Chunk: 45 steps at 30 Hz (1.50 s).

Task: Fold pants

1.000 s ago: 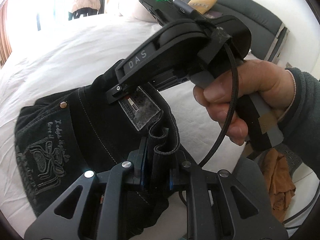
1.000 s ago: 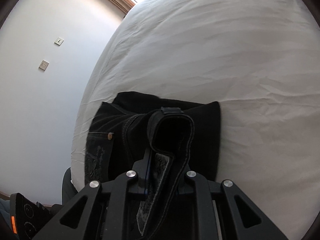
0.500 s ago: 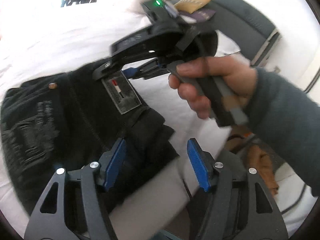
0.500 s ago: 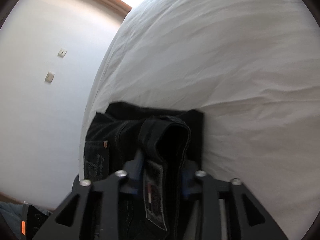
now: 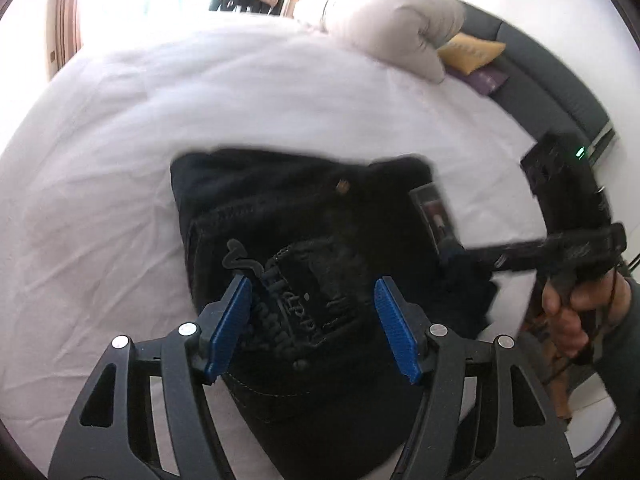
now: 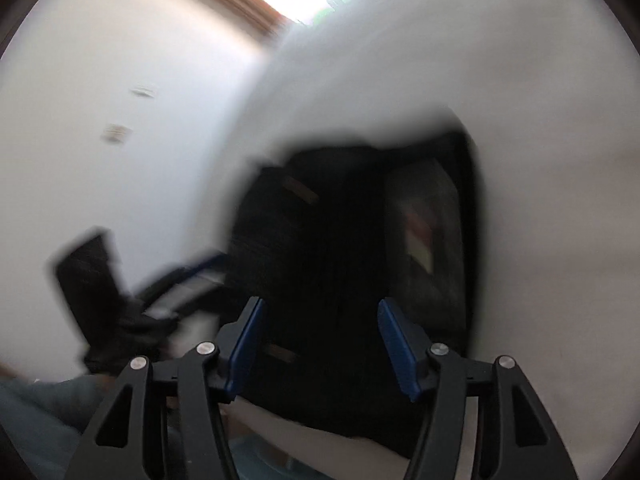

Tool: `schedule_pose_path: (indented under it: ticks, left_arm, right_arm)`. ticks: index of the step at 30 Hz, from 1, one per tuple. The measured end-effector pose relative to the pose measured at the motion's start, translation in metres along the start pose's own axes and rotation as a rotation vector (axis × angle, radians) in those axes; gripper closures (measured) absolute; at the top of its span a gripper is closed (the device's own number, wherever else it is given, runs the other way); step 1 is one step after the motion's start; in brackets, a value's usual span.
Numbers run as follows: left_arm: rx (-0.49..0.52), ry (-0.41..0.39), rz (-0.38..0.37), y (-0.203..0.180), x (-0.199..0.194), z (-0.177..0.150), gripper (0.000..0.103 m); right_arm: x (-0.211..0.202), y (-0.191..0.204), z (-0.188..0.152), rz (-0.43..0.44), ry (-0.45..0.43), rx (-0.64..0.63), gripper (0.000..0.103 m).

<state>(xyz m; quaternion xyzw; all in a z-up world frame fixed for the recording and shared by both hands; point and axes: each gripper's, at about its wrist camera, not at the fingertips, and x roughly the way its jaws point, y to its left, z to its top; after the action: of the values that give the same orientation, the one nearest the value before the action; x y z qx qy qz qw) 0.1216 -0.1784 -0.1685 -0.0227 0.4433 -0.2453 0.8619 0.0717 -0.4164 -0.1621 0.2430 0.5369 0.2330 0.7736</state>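
Note:
Black jeans [image 5: 320,240] lie folded in a compact stack on the white bed [image 5: 200,100], back pocket embroidery and a waistband patch [image 5: 434,212] facing up. My left gripper [image 5: 312,328] is open and empty, hovering above the stack. My right gripper [image 6: 320,344] is open and empty above the same jeans [image 6: 340,240]; its view is blurred by motion. From the left wrist view the right gripper's body [image 5: 560,248] is at the stack's right edge, held in a hand.
A rolled white duvet [image 5: 384,24] and a yellow cushion [image 5: 472,54] lie at the head of the bed by the dark headboard [image 5: 552,92]. An orange cloth [image 5: 556,360] lies off the bed's right side. A white wall [image 6: 100,120] borders the bed.
Both grippers let go of the jeans' waistband and opened. The jeans dropped flat onto the bed. Both grippers pulled back and up from the stack.

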Motion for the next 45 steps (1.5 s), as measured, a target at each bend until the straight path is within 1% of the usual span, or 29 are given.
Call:
schedule_pose_path:
  ticks: [1,2,3,5,6,7,8,9,11,13,14,17,18,19,21,23,26,29,30,32,33,34,35,37,38,41,42,43,45]
  left_arm:
    - [-0.003,0.012,0.002,0.001,0.009,-0.004,0.041]
    - [0.007,0.007,0.015,0.0,0.015,-0.008,0.041]
    - [0.016,0.001,0.018,-0.002,0.017,-0.01,0.041]
    - [0.028,0.009,0.015,-0.003,0.018,-0.01,0.04]
    - [0.01,0.013,0.0,-0.001,0.014,-0.006,0.04]
    - [-0.008,0.009,-0.008,-0.002,0.001,-0.002,0.04]
    - [-0.031,-0.031,-0.014,0.001,-0.012,0.004,0.04]
    - [-0.027,-0.066,-0.007,0.008,-0.03,0.01,0.04]
    - [0.013,-0.105,0.035,0.012,-0.04,0.02,0.04]
    - [0.012,-0.073,0.073,0.021,-0.03,0.024,0.04]
    - [-0.007,-0.056,0.083,0.027,-0.026,0.024,0.04]
    - [-0.075,-0.033,0.089,0.046,-0.024,0.02,0.04]
    - [-0.09,-0.034,0.091,0.051,-0.027,0.018,0.04]
    - [-0.11,-0.035,0.079,0.056,-0.027,0.015,0.04]
    - [-0.121,-0.003,0.07,0.061,-0.02,0.015,0.04]
    - [-0.136,0.05,0.051,0.065,-0.006,0.016,0.04]
    - [-0.182,0.119,-0.049,0.067,0.016,0.016,0.04]
    - [-0.185,0.139,-0.049,0.067,0.022,0.015,0.04]
    - [-0.184,0.143,-0.056,0.068,0.023,0.014,0.04]
    - [-0.212,0.152,-0.086,0.072,0.024,0.012,0.043]
    - [-0.242,0.156,-0.109,0.076,0.024,0.011,0.046]
    - [-0.253,0.157,-0.114,0.077,0.023,0.011,0.051]
    - [-0.247,0.159,-0.11,0.076,0.023,0.012,0.056]
    - [-0.211,0.151,-0.089,0.067,0.021,0.014,0.063]
    - [-0.2,0.147,-0.08,0.064,0.02,0.014,0.067]
    - [-0.182,0.111,-0.075,0.056,0.013,0.014,0.077]
    - [-0.175,0.101,-0.073,0.054,0.009,0.014,0.078]
    - [-0.168,0.089,-0.072,0.051,0.005,0.014,0.08]
    - [-0.154,0.065,-0.079,0.046,-0.008,0.017,0.083]
  right_arm:
    - [0.003,-0.013,-0.004,0.01,-0.012,0.034,0.062]
    - [-0.001,-0.024,-0.007,0.045,-0.042,0.069,0.075]
    - [-0.005,-0.033,-0.008,0.076,-0.054,0.108,0.078]
    - [-0.013,-0.036,-0.01,0.064,-0.067,0.124,0.077]
    - [-0.021,-0.031,-0.01,0.008,-0.077,0.096,0.07]
    - [-0.026,-0.028,-0.01,-0.014,-0.088,0.083,0.064]
    - [-0.036,-0.026,-0.009,-0.018,-0.114,0.083,0.049]
    - [-0.048,-0.023,-0.007,0.003,-0.156,0.092,0.041]
    - [-0.06,-0.015,0.001,0.049,-0.215,0.069,0.038]
    - [-0.06,-0.009,0.012,0.022,-0.221,0.042,0.036]
    - [-0.054,-0.01,0.018,-0.005,-0.2,0.044,0.036]
    - [-0.046,-0.013,0.024,-0.051,-0.174,0.063,0.036]
    - [-0.047,-0.018,0.024,-0.082,-0.176,0.066,0.036]
    - [-0.048,-0.021,0.021,-0.089,-0.179,0.073,0.036]
    - [-0.047,-0.033,0.019,-0.086,-0.178,0.114,0.036]
    - [-0.046,-0.049,0.015,-0.096,-0.162,0.133,0.036]
    - [-0.029,-0.051,0.011,-0.047,-0.104,0.133,0.036]
    - [-0.009,-0.049,0.01,-0.041,-0.048,0.114,0.036]
    - [-0.003,-0.049,0.01,-0.055,-0.038,0.113,0.036]
    - [-0.001,-0.051,0.013,-0.047,-0.053,0.129,0.036]
    - [0.0,-0.051,0.015,-0.043,-0.058,0.144,0.039]
    - [0.002,-0.048,0.017,-0.056,-0.058,0.144,0.043]
    - [0.006,-0.043,0.017,-0.093,-0.045,0.123,0.052]
    - [0.007,-0.031,0.016,-0.172,-0.04,0.066,0.056]
    - [0.008,-0.023,0.016,-0.213,-0.043,0.039,0.061]
    - [0.004,-0.01,0.013,-0.253,-0.071,0.013,0.075]
    - [0.002,-0.005,0.012,-0.268,-0.079,-0.003,0.078]
    - [0.001,0.006,0.01,-0.301,-0.091,-0.037,0.079]
    - [-0.003,0.022,0.008,-0.331,-0.107,-0.082,0.082]
